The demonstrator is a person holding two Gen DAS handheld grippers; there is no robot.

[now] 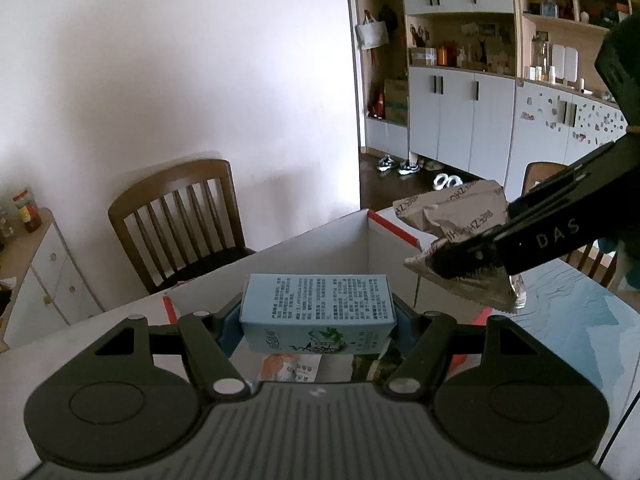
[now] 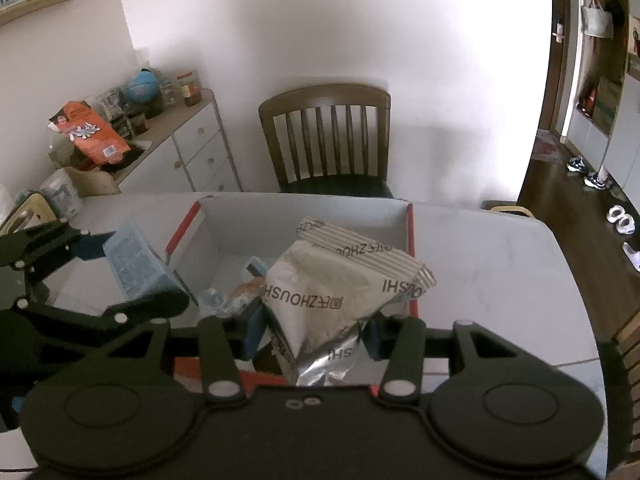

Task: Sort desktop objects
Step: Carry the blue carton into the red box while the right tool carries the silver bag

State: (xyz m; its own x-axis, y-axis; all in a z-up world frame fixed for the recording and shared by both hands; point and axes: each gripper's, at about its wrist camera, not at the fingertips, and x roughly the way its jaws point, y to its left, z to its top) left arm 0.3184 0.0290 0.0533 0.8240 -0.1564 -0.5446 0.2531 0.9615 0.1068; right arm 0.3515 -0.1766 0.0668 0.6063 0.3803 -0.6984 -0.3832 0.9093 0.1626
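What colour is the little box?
Light blue box, with dark print; clearest in the left wrist view.

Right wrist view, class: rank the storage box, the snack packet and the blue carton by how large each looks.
1. storage box
2. snack packet, close to the camera, so its size is exaggerated
3. blue carton

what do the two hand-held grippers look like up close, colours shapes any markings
Both are matte black plastic. Each has a ribbed grey-black body flanked by two round discs, and linkage bars with silver pivot pins leading to blue-padded fingers. The left hand-held gripper has a small white mark on its body; the right hand-held gripper has two small rings there. White letters "DAS" run along the right one's side.
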